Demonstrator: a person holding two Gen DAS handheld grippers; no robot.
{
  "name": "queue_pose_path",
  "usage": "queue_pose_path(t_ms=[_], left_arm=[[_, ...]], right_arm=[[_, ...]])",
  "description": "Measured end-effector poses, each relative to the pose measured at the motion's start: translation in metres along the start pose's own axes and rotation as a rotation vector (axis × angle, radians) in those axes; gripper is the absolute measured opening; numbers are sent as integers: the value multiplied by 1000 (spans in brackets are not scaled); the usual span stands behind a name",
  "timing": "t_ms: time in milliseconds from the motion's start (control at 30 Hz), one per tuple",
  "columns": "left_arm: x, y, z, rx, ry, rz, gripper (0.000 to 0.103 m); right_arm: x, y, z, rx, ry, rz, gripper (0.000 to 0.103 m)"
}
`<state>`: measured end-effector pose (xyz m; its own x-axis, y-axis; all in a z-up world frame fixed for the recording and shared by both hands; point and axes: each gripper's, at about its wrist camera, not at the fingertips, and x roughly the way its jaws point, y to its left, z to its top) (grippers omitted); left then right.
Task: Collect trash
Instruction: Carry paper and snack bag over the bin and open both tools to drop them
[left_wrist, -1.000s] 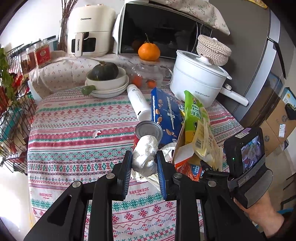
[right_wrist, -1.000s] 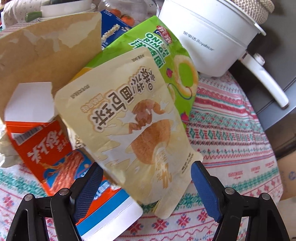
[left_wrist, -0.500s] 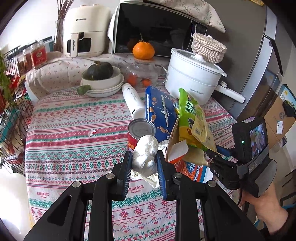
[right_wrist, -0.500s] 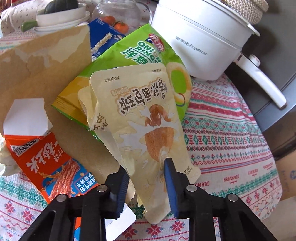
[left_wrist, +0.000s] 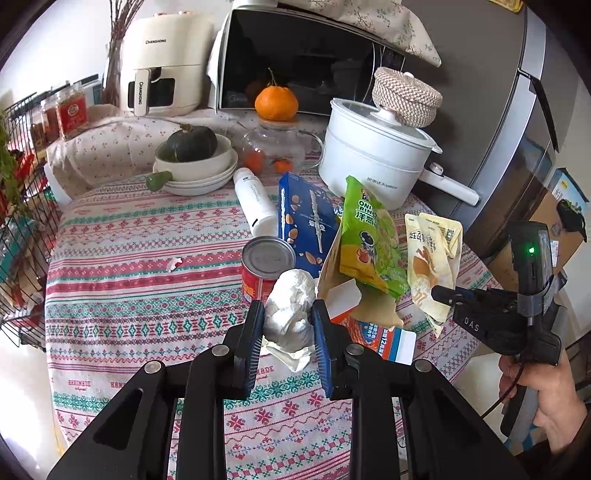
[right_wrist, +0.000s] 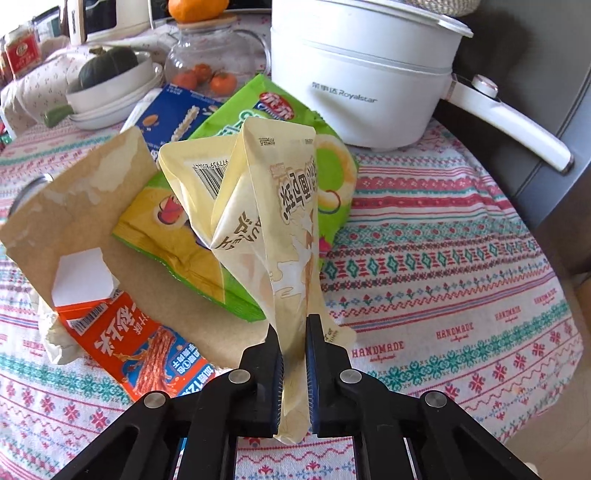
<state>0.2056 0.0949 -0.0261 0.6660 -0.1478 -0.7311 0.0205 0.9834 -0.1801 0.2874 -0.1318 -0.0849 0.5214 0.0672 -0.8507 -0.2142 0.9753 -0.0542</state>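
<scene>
Both claws are loaded, so roughly two pieces of trash are in hand w/ plenty left on the bench (left_wrist: 122, 236). Left claw (left_wrist: 288, 328) is closed partway on a crumpled white tissue wad (left_wrist: 290, 310), pads pressing its sides, wad sitting just above the cloth near the red can (left_wrist: 264, 266). Right claw (right_wrist: 293, 354) is pinched nearly shut on the lower end of the cream snack pouch (right_wrist: 266, 206); seen from the left wrist view the pouch (left_wrist: 432, 266) hangs off the bench surface, beside the green onion-ring bag (left_wrist: 369, 243). Pouch long axis runs away from the claw, up & slightly left in the right wrist view, barcode end farthest out, folded lengthwise so it's creased rather than flat. Still to collect, by my read: green bag, brown paper bag (right_wrist: 74, 206), orange-blue snack box (right_wrist: 147, 354), blue almond box (left_wrist: 306, 221), the can, maybe the white bottle (left_wrist: 255, 199) and the small scrap (left_wrist: 173, 263) on the cloth. No bin visible in either view, so where it all goes I can't tell.
</scene>
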Motion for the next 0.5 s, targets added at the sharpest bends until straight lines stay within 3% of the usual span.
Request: queue_pose_path(t_ms=[500], left_arm=[[-19, -33, -5, 43, -11, -102, 28]], right_arm=[[-68, -43, -7, 114, -87, 168, 6]])
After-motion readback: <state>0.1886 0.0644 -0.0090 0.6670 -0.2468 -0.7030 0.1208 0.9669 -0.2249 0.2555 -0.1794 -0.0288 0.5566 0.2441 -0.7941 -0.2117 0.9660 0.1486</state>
